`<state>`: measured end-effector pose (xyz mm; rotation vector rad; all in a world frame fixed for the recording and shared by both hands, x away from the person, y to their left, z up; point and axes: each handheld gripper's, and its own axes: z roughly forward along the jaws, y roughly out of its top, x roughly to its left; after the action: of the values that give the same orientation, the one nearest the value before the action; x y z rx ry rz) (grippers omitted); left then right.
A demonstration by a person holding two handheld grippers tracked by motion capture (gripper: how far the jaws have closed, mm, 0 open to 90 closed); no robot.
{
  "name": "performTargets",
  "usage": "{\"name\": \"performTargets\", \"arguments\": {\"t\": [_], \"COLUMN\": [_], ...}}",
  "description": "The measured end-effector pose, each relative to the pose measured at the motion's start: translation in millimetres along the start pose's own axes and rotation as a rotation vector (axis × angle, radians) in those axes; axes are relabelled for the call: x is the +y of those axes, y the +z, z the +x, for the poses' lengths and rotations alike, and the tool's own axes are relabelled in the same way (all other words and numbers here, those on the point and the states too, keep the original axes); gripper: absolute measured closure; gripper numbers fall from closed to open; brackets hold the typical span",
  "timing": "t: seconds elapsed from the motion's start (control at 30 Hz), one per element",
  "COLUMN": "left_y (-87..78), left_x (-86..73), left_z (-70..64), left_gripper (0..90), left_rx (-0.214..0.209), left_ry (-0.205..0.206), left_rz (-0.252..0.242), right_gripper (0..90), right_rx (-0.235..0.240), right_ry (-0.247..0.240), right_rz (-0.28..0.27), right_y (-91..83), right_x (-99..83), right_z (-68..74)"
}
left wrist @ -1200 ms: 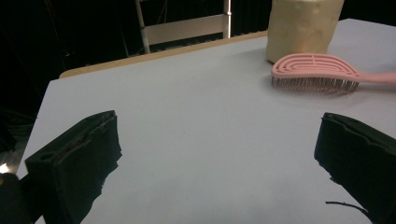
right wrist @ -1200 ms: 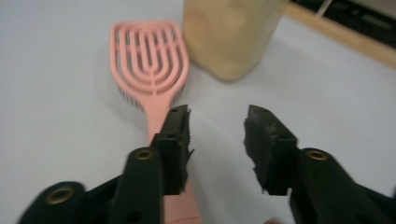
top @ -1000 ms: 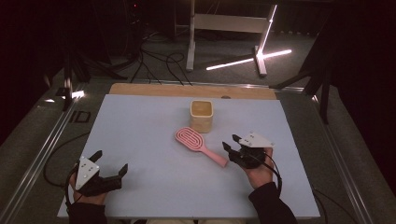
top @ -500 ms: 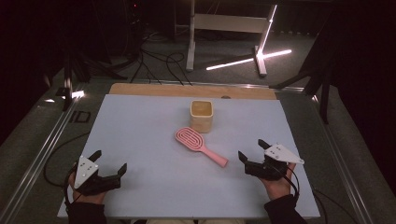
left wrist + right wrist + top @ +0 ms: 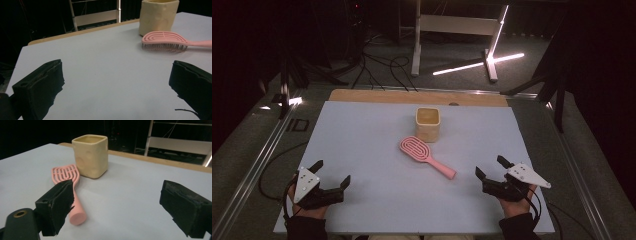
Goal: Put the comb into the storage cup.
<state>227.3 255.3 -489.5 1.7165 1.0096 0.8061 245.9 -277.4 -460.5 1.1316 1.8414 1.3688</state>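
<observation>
A pink hairbrush (image 5: 426,156) lies flat near the middle of the pale table (image 5: 362,130), handle pointing toward the near right. Just behind its head stands a cream square cup (image 5: 428,124), upright. My right gripper (image 5: 491,170) rests at the near right, open and holding nothing, a short way right of the brush handle. In the right gripper view the brush (image 5: 71,192) and cup (image 5: 90,155) sit ahead at left. My left gripper (image 5: 331,174) is open at the near left, far from both. In the left gripper view the brush (image 5: 166,42) and cup (image 5: 158,15) appear at upper right.
A wooden strip (image 5: 412,96) runs along the table's far edge. Metal rails (image 5: 257,160) flank the table's sides. Beyond it stand a white frame (image 5: 452,25) and a lit bar (image 5: 472,64) on a dark floor with cables.
My right gripper has drawn back from the brush handle toward the near right edge of the table. The brush, the cup and my left gripper have stayed put.
</observation>
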Motion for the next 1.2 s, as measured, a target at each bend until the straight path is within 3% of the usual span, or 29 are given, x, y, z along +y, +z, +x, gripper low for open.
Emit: {"name": "performTargets", "arguments": {"t": [0.33, 0.63, 0.83, 1.2], "left_y": [6.4, 7.6, 7.9, 7.2], "left_x": [-0.1, -1.5, -2.3, -3.3], "left_z": [-9.2, -9.9, -9.9, -9.2], "left_gripper": [0.1, 0.1, 0.1, 0.1], "left_rx": [-0.020, -0.015, -0.010, -0.003], "left_ry": [0.042, 0.039, 0.038, 0.030], "left_rz": [0.010, 0.013, 0.018, 0.018], "right_gripper": [12.2, 10.3, 10.3, 10.1], "right_rx": [-0.003, 0.037, 0.033, 0.047], "right_ry": [0.000, 0.006, -0.004, -0.013], "right_rz": [0.023, 0.088, 0.127, 0.128], "right_y": [1.2, 4.6, 7.8, 14.3], "right_x": [-1.0, 3.3, 9.5, 31.3], "right_z": [-2.7, -4.5, -5.2, -2.8]}}
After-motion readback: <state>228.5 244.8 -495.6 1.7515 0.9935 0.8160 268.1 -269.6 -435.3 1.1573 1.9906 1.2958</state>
